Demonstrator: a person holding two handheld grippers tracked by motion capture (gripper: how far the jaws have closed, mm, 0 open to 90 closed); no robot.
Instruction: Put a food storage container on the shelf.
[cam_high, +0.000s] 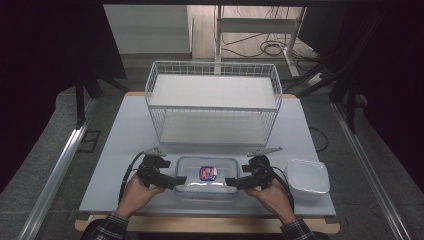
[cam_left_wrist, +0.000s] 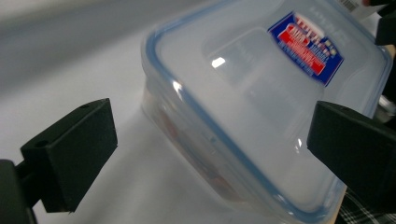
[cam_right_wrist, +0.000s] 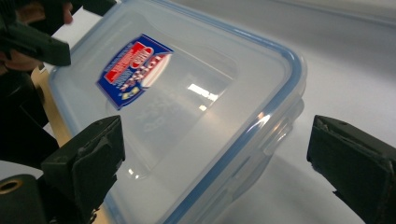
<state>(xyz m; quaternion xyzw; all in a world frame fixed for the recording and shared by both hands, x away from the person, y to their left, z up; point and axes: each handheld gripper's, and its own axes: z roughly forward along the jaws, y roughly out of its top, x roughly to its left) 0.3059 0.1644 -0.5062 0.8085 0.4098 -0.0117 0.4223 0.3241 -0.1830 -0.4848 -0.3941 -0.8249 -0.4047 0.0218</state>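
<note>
Both grippers' fingers spread open, left gripper (cam_high: 176, 181) and right gripper (cam_high: 231, 182) flanking the short ends of the lidded box (cam_high: 207, 176) near the tabletop (cam_high: 125, 145) front edge, second tub (cam_high: 308, 175) just right, wire rack (cam_high: 212, 102) behind, open room between.

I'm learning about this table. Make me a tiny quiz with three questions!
1. True or false: the box has its lid on.
2. Which container is nearer the right gripper: A) tub B) basket?
3. Fill in: the left gripper has its jaws ____.

Key: 1 true; 2 A; 3 open.
</note>
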